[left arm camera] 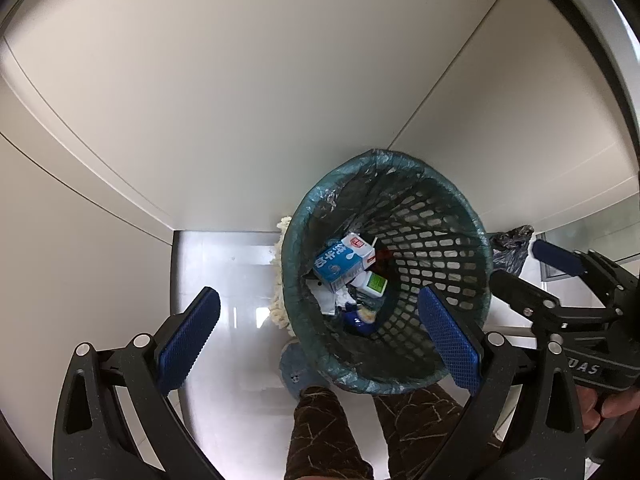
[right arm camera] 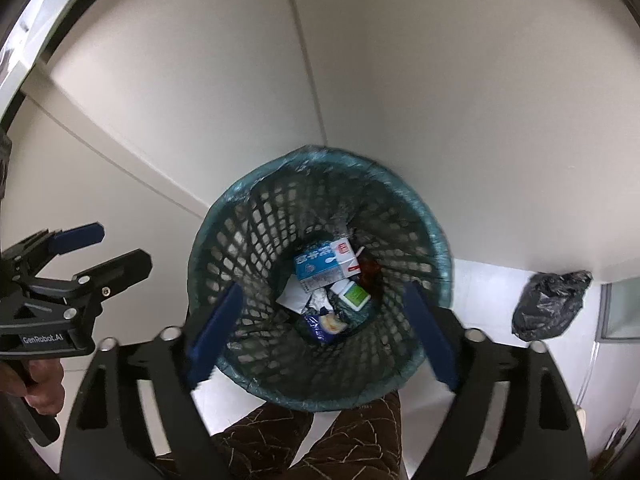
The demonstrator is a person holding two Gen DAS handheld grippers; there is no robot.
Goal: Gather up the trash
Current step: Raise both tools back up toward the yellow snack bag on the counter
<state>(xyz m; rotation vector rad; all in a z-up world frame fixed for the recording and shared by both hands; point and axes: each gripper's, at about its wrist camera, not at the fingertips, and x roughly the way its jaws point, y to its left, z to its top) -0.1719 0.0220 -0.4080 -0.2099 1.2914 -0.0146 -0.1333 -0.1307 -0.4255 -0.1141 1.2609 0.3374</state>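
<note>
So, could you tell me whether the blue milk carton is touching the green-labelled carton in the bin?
Cannot tell: in the right wrist view the blue milk carton overlaps the green-labelled carton, without showing contact.

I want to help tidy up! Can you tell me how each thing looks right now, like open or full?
left gripper: open, holding nothing
right gripper: open, holding nothing
mesh bin: upright, lined, trash only at bottom
bin liner: folded over rim
blue milk carton: lying in bin
black bag: bunched on floor

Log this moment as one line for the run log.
left gripper: open, empty | right gripper: open, empty | both above mesh trash bin | blue milk carton inside | tied black bag on floor
</note>
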